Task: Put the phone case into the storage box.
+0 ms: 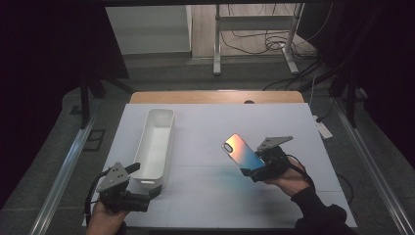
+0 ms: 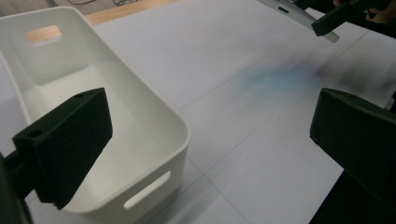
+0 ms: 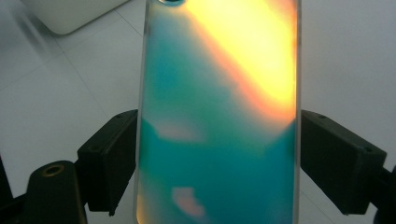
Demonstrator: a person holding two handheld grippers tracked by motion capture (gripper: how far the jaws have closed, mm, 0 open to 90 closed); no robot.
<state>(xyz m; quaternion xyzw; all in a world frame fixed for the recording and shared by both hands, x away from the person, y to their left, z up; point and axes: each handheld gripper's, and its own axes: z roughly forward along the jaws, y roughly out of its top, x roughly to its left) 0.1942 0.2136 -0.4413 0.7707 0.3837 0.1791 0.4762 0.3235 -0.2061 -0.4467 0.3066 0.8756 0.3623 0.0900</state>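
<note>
Phone case point(image 1: 242, 152), iridescent, pinched across its width by our right gripper point(image 1: 254, 169) above the table point(image 1: 205, 196), so we can carry it; left gripper point(image 1: 147, 182), jaws spread, waits beside the white bin point(image 1: 155, 142).

I'm working in what looks like a lab or recording studio. A white sheet point(image 1: 205, 196) covers a wooden table point(image 1: 215, 96). Black curtains point(image 1: 49, 58) hang at nine and three o'clock. At twelve o'clock a metal stand point(image 1: 254, 29) rises above loose cables point(image 1: 274, 46) on the grey floor point(image 1: 161, 73).
</note>
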